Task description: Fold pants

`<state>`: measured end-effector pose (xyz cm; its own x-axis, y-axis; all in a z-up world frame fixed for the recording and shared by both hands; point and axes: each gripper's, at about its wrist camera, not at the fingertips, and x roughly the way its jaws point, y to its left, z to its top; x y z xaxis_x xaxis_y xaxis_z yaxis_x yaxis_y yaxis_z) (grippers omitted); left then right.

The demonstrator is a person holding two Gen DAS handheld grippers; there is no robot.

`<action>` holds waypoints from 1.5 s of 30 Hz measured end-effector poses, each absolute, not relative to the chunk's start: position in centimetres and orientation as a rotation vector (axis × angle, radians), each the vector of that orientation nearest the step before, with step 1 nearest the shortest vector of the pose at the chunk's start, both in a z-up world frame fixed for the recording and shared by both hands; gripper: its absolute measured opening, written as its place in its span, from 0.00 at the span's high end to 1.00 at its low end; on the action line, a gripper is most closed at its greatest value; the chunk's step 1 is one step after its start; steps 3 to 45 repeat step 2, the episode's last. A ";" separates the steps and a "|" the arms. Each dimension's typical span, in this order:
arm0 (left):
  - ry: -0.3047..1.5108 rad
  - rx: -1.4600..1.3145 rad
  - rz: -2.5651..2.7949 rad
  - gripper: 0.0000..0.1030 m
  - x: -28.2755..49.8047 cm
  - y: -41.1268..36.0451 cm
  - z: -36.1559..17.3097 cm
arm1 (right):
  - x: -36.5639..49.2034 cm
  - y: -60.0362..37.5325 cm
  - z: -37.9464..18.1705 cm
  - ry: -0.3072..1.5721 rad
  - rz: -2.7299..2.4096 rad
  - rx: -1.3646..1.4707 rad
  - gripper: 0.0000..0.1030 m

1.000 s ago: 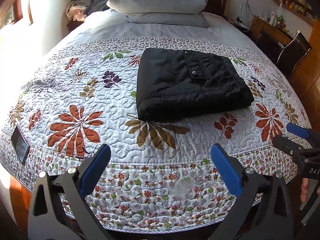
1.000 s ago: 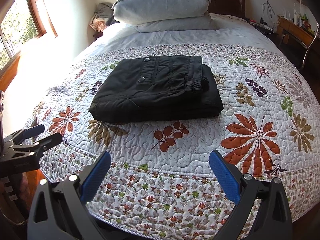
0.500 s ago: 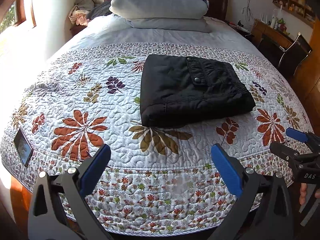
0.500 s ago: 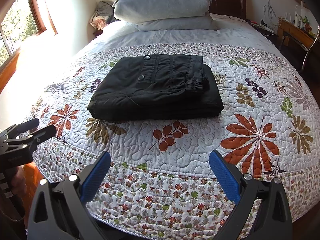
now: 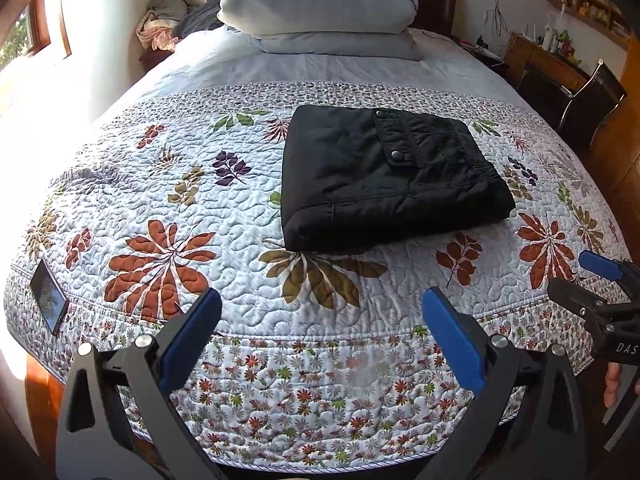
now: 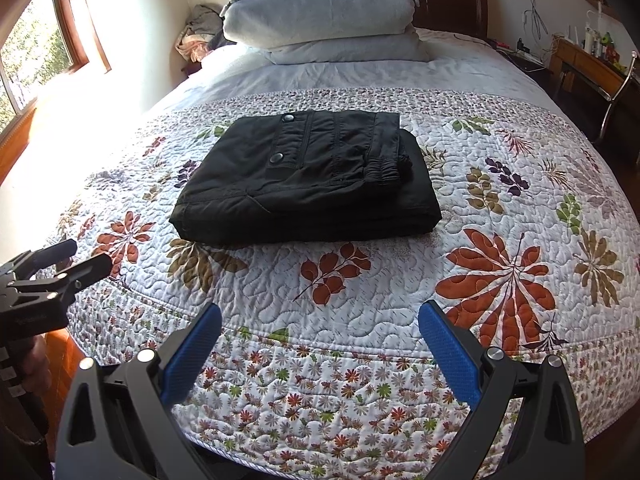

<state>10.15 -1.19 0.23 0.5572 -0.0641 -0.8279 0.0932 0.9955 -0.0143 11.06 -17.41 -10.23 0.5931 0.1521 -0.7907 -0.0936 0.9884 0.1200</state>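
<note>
Left hand-held gripper (image 5: 322,322) hangs open and empty at the foot of the bed (image 5: 248,344), well apart from the cloth. At centre, black pants (image 5: 384,176) lie on the floral quilt as a compact folded stack, so folding looks finished. Right hand-held gripper (image 6: 320,330) is likewise open, empty. No containers appear

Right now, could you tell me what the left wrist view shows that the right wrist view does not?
Only the left wrist view shows the phone at the quilt's left edge, and the right gripper side-on. Only the right wrist view shows the window with trees outside, and the left gripper side-on. Both show the folded pants on the quilt, the stacked pillows, and open jaws holding nothing.
</note>
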 end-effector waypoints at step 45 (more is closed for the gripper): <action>0.982 0.024 -0.102 0.03 10.2 -1.2 0.2 | 11.1 -17.4 -10.2 0.925 0.144 0.067 0.03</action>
